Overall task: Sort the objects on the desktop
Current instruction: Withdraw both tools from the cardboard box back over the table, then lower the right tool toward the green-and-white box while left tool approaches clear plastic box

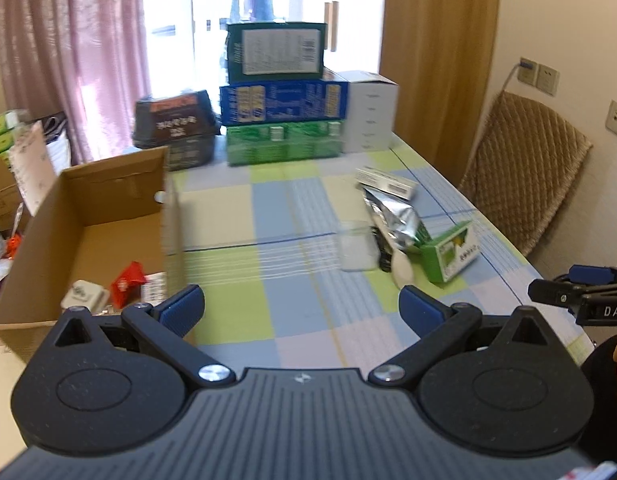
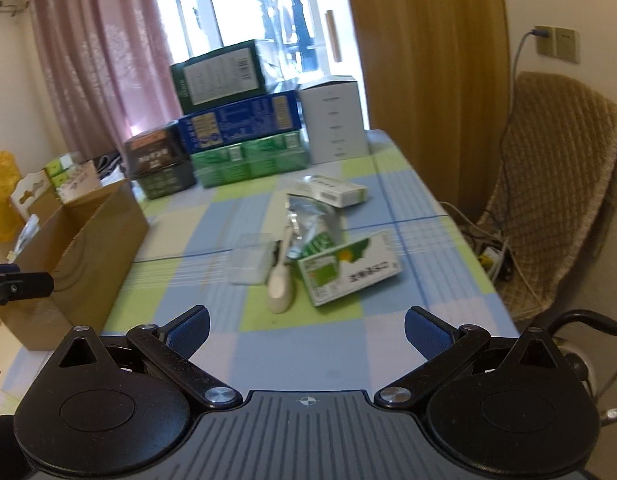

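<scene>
A pile lies on the checked tablecloth: a green-and-white carton (image 2: pixel 348 272) (image 1: pixel 452 254), a silver foil pouch (image 2: pixel 312 220) (image 1: pixel 392 212), a white flat box (image 2: pixel 332 190) (image 1: pixel 386 182), a clear plastic case (image 2: pixel 250 264) (image 1: pixel 358 250) and a white spoon-like object (image 2: pixel 280 286) (image 1: pixel 402 270). An open cardboard box (image 1: pixel 108 208) (image 2: pixel 80 248) at the left holds a red packet (image 1: pixel 126 282) and a white adapter (image 1: pixel 84 296). My left gripper (image 1: pixel 302 308) is open and empty beside the box. My right gripper (image 2: pixel 306 330) is open and empty, short of the pile.
Stacked green and blue cartons (image 1: pixel 282 116) (image 2: pixel 244 132), a white box (image 1: pixel 370 112) and dark tubs (image 1: pixel 176 128) stand at the table's far end. A padded chair (image 2: pixel 556 200) stands right of the table. Curtains and a window are behind.
</scene>
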Motion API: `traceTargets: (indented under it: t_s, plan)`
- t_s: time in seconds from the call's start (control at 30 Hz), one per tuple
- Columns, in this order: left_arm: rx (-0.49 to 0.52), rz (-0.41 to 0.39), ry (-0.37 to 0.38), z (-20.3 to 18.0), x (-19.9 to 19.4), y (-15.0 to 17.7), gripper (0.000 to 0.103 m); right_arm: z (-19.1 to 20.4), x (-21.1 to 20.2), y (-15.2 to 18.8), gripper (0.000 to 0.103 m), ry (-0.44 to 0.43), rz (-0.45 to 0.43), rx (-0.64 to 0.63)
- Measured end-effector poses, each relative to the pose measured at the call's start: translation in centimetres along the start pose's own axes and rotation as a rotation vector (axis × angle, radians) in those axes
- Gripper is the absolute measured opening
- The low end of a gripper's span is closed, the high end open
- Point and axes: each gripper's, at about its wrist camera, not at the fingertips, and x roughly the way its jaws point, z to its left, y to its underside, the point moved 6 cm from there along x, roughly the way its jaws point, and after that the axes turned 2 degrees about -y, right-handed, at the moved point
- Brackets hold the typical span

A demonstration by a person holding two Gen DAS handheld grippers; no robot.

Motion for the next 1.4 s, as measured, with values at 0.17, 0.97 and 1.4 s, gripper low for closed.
traceTargets:
  t_s: [0.17,0.97,1.4]
  plan:
    - [0.021,0.023,0.024,-1.8,1.9,0.0,0.102,-1.3,0.3,0.1,0.101,0.008,0.007,0.016]
    - [0.134,0.117,0.069,-4.6,10.5,0.0,0.102,-1.0,8.8,-2.1,0.101,-0.066,0.197,-0.429]
    - [0.444,0.127,0.129,-7.6,15.8,-2.6,0.102,-0.9,12.9,0.7,0.101,-0.154,0.184,-1.370]
